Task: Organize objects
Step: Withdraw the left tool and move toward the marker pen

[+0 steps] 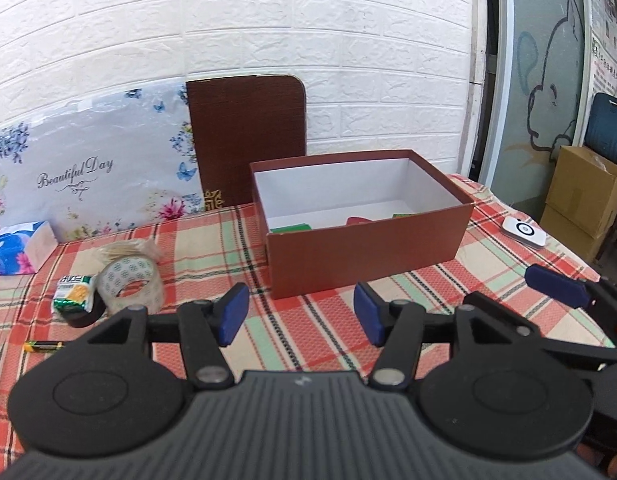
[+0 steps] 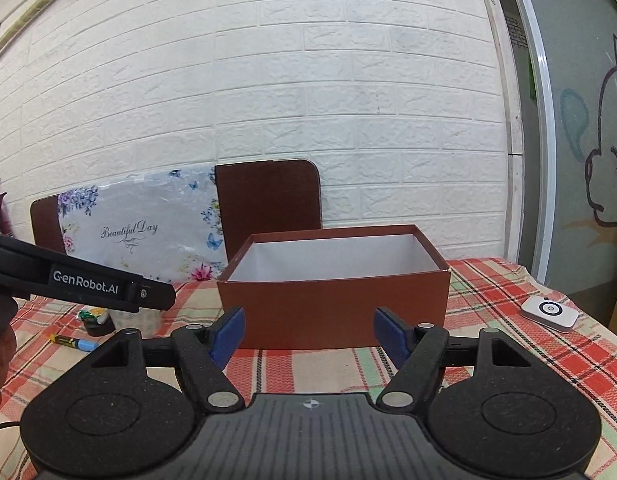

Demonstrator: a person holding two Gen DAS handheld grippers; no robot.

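Left wrist view: one red-brown box [image 1: 364, 256] mid-surface [image 1: 300, 344], open top; inside two green items [image 1: 290, 228], one red [image 1: 358, 221]. Left of box: one tape roll [image 1: 130, 284], one battery [image 1: 42, 346]. Left claw [image 1: 300, 314] wide, empty; right claw [image 2: 310, 336] wide, empty.

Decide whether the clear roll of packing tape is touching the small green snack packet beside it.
Cannot tell. In the left wrist view the clear roll of packing tape overlaps the small green snack packet with no visible gap; contact or mere overlap is unclear.
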